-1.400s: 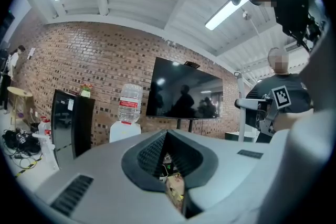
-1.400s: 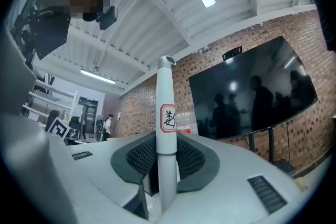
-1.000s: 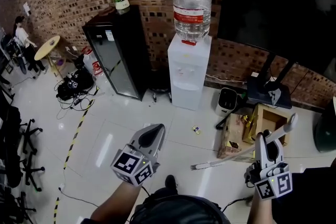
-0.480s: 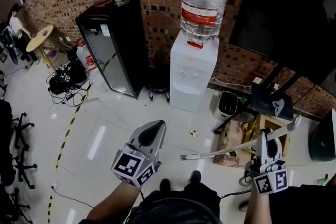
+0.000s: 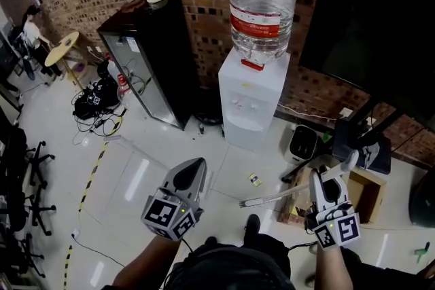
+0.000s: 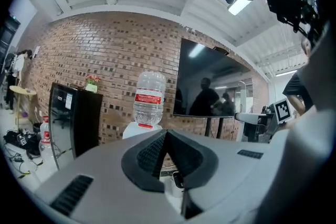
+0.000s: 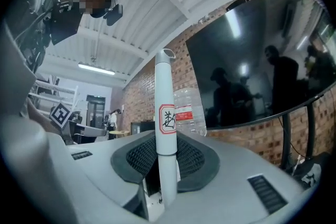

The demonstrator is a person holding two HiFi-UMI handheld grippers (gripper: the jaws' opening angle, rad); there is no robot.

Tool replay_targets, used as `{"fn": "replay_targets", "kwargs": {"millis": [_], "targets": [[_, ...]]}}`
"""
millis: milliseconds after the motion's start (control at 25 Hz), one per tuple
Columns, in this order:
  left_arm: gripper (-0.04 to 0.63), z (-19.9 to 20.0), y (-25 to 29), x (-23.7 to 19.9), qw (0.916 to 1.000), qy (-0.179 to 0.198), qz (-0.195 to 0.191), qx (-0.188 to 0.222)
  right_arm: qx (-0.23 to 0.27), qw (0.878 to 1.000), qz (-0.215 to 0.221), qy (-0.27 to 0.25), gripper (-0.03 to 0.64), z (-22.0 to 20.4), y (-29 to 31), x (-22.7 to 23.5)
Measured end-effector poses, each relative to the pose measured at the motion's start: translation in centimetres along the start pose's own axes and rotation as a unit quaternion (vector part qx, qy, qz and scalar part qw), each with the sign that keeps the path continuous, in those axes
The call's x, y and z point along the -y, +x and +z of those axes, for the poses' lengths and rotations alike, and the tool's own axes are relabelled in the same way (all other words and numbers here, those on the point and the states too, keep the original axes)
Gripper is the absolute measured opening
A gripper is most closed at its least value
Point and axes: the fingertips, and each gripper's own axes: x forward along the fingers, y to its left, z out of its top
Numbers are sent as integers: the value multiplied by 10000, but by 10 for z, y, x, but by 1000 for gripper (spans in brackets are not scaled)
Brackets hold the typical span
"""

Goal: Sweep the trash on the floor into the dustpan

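Gripping a broom (image 5: 273, 197) in the right gripper (image 5: 327, 181), with both jaws pressing on the white handle just under its red-bordered label and the hang loop sticking up past the jaw tips. Carrying nothing in the left gripper (image 5: 196, 170), with its jaws meeting at the tips and only the room showing beyond them.

Slanting the broom's long axis from the right gripper down and leftward over the white tile floor (image 5: 156, 166), with the bristle end finishing just ahead of the person's shoe (image 5: 252, 221). Not showing clearly whether the bristles are touching the tiles.

Lying just beyond that bristle end, on the side toward the water dispenser (image 5: 253, 102): one small scrap of trash (image 5: 255, 179), sitting between the two grippers but nearer the right one. Looking like a tiny flat piece, yellowish with a dark patch, too small to name more closely.

Not making out a dustpan for certain. Showing only a brown flat thing (image 5: 292, 208) just left of the right gripper, partly hidden, and a black bar (image 5: 293, 172) slanting nearby, below a small white bin (image 5: 301, 144).

Judging the coming move as turning on getting the bristles past the scrap's far side and drawing it back toward wherever the pan sits. Judging the right gripper as the one placed for that stroke, with the left free to handle the pan.
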Motion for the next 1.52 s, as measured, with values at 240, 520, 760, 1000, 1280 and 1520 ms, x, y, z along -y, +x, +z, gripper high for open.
{"fn": "replay_targets", "kwargs": {"millis": [240, 520, 760, 1000, 1280, 1520], "targets": [[6, -18, 72, 21, 9998, 5, 123, -141, -168, 9990, 394, 145, 106, -23, 28, 73], [6, -51, 132, 19, 9998, -148, -101, -126, -590, 9967, 555, 85, 106, -79, 65, 113], [8, -89, 168, 9, 9987, -241, -256, -375, -858, 9959, 283, 20, 106, -124, 83, 137], [8, -125, 188, -7, 9971, -275, -304, -641, -1127, 9934, -196, 48, 106, -172, 99, 159], [6, -158, 198, -25, 9948, -421, -350, -857, -1172, 9877, -1028, 80, 104, -210, 116, 178], [6, -181, 202, -36, 9929, -552, -380, -984, -1207, 9805, -1549, 35, 103, -238, 119, 183]]}}
